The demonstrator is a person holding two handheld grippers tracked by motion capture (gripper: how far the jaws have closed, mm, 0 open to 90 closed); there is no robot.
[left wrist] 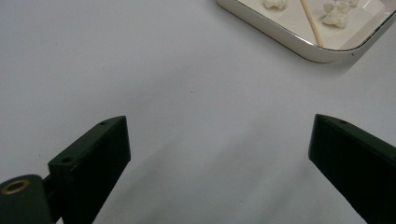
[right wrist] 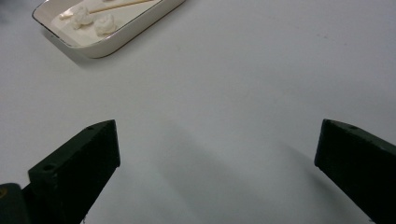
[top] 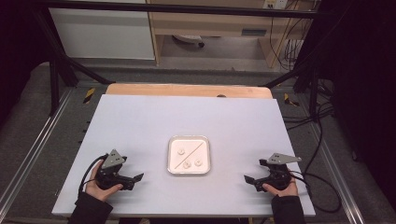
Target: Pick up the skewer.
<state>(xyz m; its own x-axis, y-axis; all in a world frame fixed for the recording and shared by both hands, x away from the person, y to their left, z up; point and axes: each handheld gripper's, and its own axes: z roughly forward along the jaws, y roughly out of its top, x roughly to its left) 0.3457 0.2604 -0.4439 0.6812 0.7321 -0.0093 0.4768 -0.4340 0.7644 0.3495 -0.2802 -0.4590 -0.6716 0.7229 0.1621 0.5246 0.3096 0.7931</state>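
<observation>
Both grippers are held low at the near table [top: 140, 116] edge, left gripper [top: 132, 178] and right gripper [top: 252, 180], jaws spread wide, nothing between them. Between the two and farther in, one white tray [top: 171, 161] is set, well apart from either. Inside are counted three small white lumps [top: 181, 150] and one thin wooden stick [top: 189, 152] laid diagonally. Risk judged: lumps look soft, could be crushed by a hard pinch; stick could roll off if the tray is nudged.
</observation>
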